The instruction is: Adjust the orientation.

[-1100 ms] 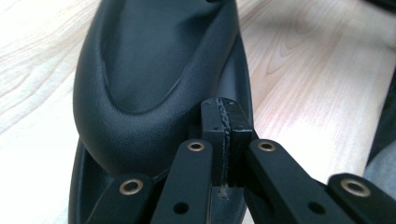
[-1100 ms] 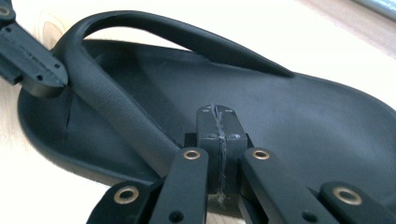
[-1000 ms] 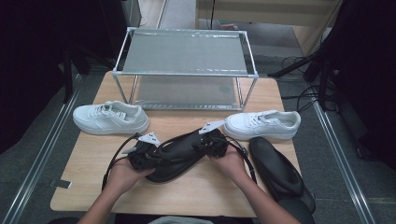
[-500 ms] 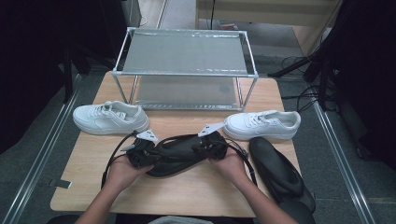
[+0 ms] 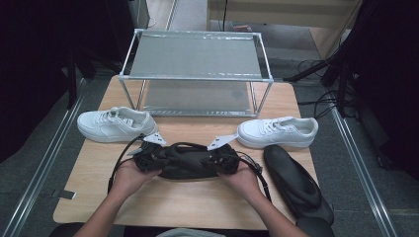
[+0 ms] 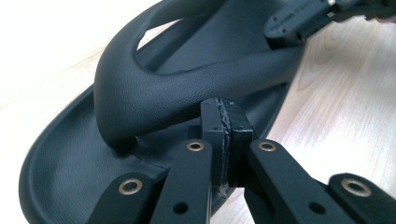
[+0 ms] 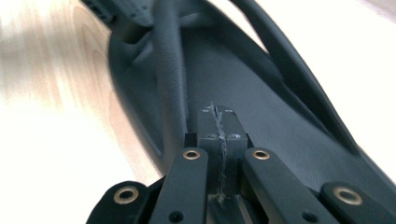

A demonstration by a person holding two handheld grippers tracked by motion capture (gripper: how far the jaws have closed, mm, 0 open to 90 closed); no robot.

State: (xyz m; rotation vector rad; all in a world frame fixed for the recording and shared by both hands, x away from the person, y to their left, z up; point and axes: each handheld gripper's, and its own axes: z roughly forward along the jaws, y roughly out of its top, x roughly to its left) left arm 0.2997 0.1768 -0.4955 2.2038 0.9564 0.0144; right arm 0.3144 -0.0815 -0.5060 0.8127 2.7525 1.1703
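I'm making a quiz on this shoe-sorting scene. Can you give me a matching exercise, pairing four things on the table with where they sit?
Things:
1. white lace-up sneaker at the table's left
2. white lace-up sneaker at the table's right
3. black rubber flip-flop between the two grippers
4. black rubber flip-flop lying alone

Places:
A. near the table's front right corner
B. in front of the rack's right leg
C. middle of the table, in front of the person
D. in front of the rack's left leg

The rack is the two-shelf metal shoe rack at the back.

Pairs: 1-D, 2-B, 3-C, 4-A
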